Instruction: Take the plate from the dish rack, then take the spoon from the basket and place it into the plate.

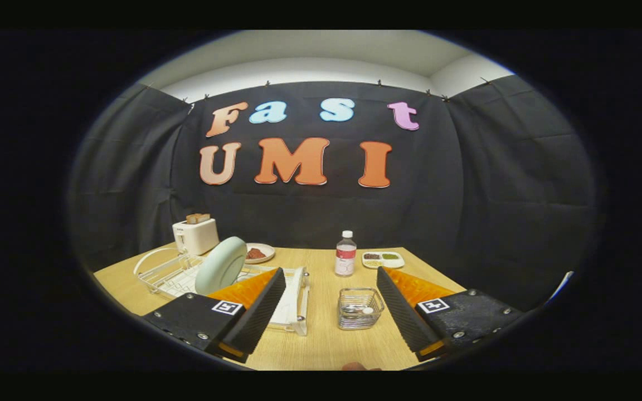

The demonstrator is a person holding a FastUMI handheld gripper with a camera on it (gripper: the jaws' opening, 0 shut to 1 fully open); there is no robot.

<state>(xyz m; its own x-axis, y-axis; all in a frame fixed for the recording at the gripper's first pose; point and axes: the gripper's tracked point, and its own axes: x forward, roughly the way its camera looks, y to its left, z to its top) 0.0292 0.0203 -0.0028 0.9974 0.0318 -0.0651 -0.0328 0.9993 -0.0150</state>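
The gripper (329,289) is spread wide and holds nothing. The pale green round plate (222,265) stands on edge in the white wire dish rack (168,273), partly hidden behind the left finger. The small wire basket (359,308) sits between the fingers; a spoon inside is hard to make out.

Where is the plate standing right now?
In the gripper view the plate stands on edge in the dish rack, in front of the toaster, beyond the left of the open gripper's fingers.
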